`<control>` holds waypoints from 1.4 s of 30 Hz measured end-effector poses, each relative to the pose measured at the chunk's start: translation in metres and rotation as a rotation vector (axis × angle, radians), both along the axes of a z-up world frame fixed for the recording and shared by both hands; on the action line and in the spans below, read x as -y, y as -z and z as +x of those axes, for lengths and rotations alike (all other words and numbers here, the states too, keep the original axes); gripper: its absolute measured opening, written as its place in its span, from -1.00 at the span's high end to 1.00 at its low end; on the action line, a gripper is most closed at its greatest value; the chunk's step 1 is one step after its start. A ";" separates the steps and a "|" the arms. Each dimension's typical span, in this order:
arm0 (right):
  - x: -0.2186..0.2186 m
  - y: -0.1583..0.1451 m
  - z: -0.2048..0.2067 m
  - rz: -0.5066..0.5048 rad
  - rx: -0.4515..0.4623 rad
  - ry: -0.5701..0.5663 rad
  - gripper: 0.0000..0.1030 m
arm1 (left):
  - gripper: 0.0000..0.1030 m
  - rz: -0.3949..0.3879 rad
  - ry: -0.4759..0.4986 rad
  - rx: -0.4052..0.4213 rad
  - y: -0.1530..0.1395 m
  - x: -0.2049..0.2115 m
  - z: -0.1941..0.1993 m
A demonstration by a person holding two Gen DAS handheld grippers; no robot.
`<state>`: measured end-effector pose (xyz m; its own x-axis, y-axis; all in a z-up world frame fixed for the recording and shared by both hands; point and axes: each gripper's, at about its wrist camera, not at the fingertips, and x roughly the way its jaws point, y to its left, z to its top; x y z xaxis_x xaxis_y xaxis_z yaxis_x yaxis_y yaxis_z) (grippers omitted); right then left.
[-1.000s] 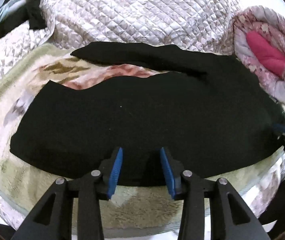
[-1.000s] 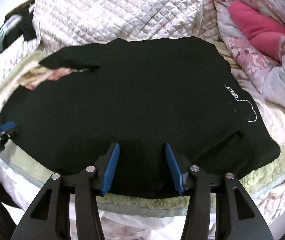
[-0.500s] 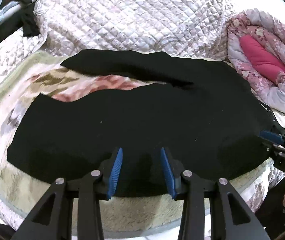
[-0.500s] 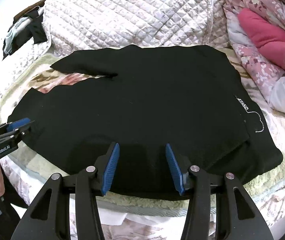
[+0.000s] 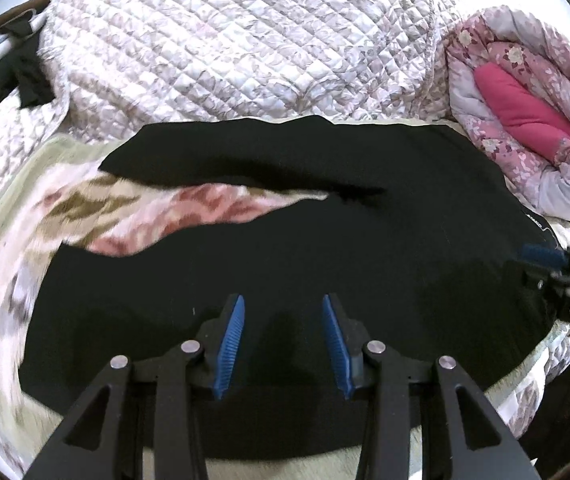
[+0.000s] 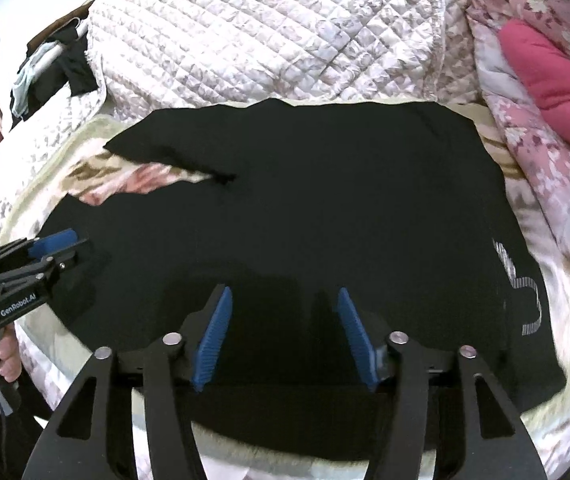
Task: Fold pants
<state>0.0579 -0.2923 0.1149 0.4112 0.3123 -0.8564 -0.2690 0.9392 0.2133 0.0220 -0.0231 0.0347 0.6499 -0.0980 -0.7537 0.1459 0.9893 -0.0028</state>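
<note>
- left gripper (image 5: 283, 342): jaws apart, nothing gripped, hovering over the near edge of the black pants (image 5: 285, 256)
- right gripper (image 6: 283, 336): jaws opening, nothing between the pads, also above the pants' near edge
- pants lie flat on the fleece blanket (image 5: 65, 208), legs split toward the left
- quilt (image 5: 245, 40) lies behind the pants; pink bedding roll (image 5: 525, 128) at their right end

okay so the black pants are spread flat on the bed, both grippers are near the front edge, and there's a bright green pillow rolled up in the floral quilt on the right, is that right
Not quite: the pillow rolled in the floral quilt is pink, not green, as the right wrist view shows. The rest holds: the black pants lie spread on the bed, with the left gripper and right gripper near their front edge.
</note>
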 end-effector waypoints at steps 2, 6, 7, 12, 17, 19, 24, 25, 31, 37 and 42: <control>0.002 0.000 0.019 -0.015 0.004 -0.019 -0.13 | 0.10 0.001 0.016 0.005 -0.002 -0.005 0.016; 0.009 0.006 0.065 -0.037 0.006 -0.051 -0.19 | -0.05 0.031 0.010 0.015 -0.002 -0.016 0.057; 0.012 0.008 0.079 -0.041 0.010 -0.057 -0.20 | -0.08 0.027 0.010 0.008 -0.001 -0.019 0.069; 0.016 0.019 0.139 -0.078 0.043 -0.105 -0.23 | -0.17 0.035 -0.009 0.013 0.001 -0.031 0.136; 0.014 0.042 0.208 -0.126 0.051 -0.152 -0.31 | -0.26 0.057 -0.001 0.028 0.009 -0.029 0.201; 0.011 0.052 0.230 -0.152 0.043 -0.175 -0.31 | -0.26 0.068 -0.007 0.022 0.016 -0.027 0.226; 0.008 0.084 0.276 -0.192 -0.014 -0.180 -0.32 | -0.27 0.072 -0.013 -0.016 0.034 -0.021 0.271; 0.008 0.089 0.280 -0.195 -0.031 -0.181 -0.32 | -0.27 0.067 -0.012 -0.027 0.038 -0.020 0.277; 0.000 0.093 0.280 -0.161 -0.053 -0.222 0.78 | 0.06 0.138 0.006 -0.045 0.052 -0.003 0.284; -0.009 0.055 0.250 -0.181 0.029 -0.219 0.85 | 0.92 0.170 0.043 0.011 0.036 0.014 0.266; 0.004 -0.016 0.183 -0.090 0.144 -0.192 0.85 | 0.92 0.068 0.017 0.105 -0.011 -0.003 0.213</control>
